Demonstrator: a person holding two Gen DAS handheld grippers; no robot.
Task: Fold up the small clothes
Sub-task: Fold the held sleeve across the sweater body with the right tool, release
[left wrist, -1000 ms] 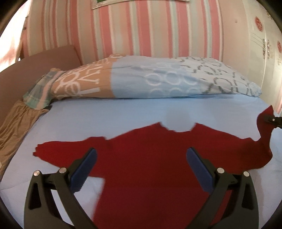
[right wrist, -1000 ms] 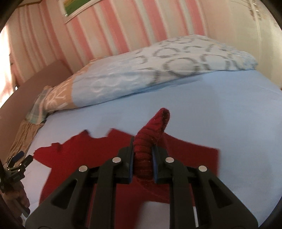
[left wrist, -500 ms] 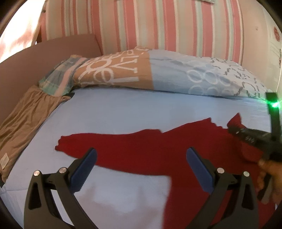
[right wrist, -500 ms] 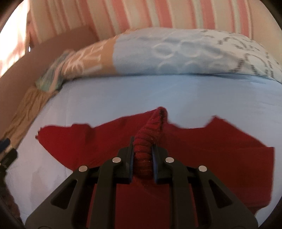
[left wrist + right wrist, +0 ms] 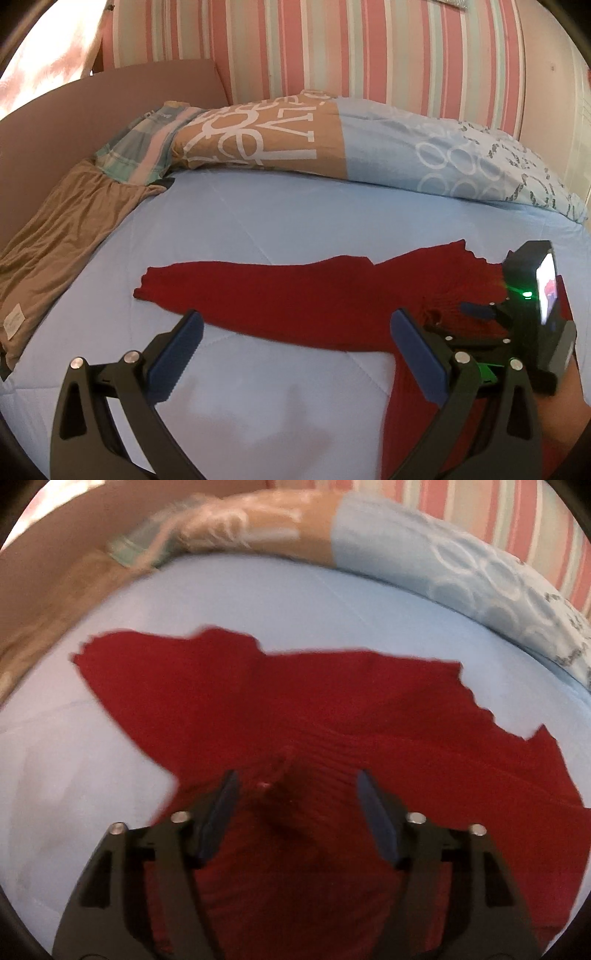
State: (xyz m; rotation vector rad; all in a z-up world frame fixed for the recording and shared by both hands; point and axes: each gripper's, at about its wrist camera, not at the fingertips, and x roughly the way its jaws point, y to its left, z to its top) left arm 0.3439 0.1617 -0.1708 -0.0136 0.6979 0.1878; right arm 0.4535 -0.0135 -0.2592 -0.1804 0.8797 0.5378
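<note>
Left wrist view: the red sweater (image 5: 295,299) lies flat on the bed (image 5: 295,221), its outstretched sleeve running crosswise just ahead of the left gripper (image 5: 295,332), jaws wide and empty, while the right gripper (image 5: 295,801), jaws parted and empty, sits over the body.

A pink striped wall (image 5: 332,48) fills the top; below it a patterned pillow (image 5: 332,144), pale blue sheet (image 5: 277,221), brown headboard (image 5: 74,122) at left.
</note>
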